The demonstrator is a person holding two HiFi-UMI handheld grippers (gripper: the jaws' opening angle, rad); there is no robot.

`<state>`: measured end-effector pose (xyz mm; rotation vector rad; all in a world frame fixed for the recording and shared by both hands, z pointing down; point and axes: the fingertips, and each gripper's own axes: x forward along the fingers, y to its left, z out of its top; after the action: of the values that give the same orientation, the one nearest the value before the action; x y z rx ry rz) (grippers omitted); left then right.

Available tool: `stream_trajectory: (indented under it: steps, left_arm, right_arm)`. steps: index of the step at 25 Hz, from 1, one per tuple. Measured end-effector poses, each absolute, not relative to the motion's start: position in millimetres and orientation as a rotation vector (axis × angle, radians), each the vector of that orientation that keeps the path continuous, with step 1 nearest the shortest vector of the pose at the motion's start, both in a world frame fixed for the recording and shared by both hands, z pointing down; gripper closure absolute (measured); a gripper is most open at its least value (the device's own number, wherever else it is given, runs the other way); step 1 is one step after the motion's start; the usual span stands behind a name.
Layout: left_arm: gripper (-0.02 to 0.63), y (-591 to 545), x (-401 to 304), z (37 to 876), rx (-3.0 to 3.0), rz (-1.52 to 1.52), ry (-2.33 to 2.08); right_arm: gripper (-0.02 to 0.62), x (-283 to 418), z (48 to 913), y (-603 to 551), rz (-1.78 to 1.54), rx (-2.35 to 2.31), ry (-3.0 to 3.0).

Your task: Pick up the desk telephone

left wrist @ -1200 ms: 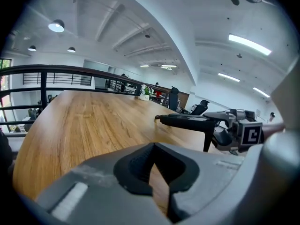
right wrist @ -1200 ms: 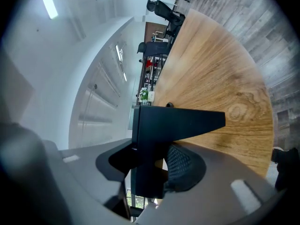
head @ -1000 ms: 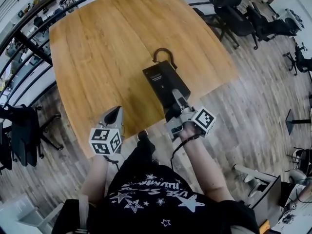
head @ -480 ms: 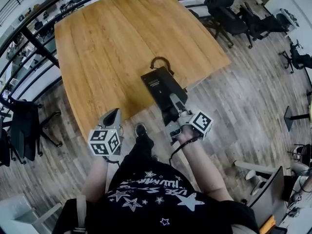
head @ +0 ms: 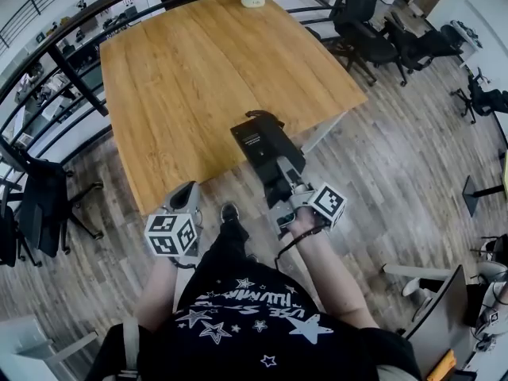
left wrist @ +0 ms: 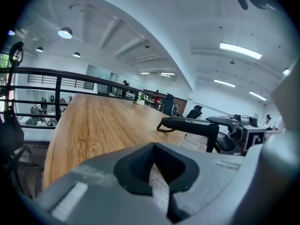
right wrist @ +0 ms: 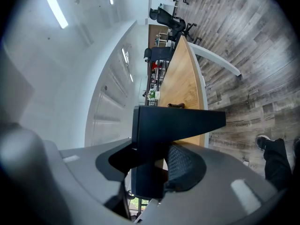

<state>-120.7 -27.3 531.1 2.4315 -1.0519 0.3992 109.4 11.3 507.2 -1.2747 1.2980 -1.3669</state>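
Telephone up and off the wood! The desk telephone [head: 266, 141] hangs in the air over the near edge of the table [head: 182, 70]. The right gripper [head: 279, 182] pinches its near end, pads clamped on the black body. Its long axis runs straight out from those jaws, away from the person, with the looped far end reaching back over the tabletop. The left gripper [head: 184, 197] sits to the near left, well apart from the phone, jaws pressed together on nothing. So the right hand owns this one. My read: the overhanging far end is the weight to watch if the carry goes on.
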Motion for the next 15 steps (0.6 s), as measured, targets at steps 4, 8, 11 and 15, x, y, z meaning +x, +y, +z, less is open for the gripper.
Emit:
stream_trajectory:
  steps: [4,8,11,15]
  left_arm:
    - [0.605,-3,-130,523,2.438,0.381,-1.063]
    - [0.604,17,-132,511,2.46,0.377,-1.063]
    - [0.605,28,-130,504,2.477,0.372,-1.057]
    - [0.604,28,-125,497,2.488,0.365,-1.04]
  right_arm:
    - [0.416,99,497,35,-1.353,-1.254,1.309]
    - [0.416,92,488,59,-1.347,-1.259,1.339]
    - [0.416,89,486,74,-1.351,-1.252,1.354]
    - [0.416,89,483,81,-1.346,-1.251,1.359]
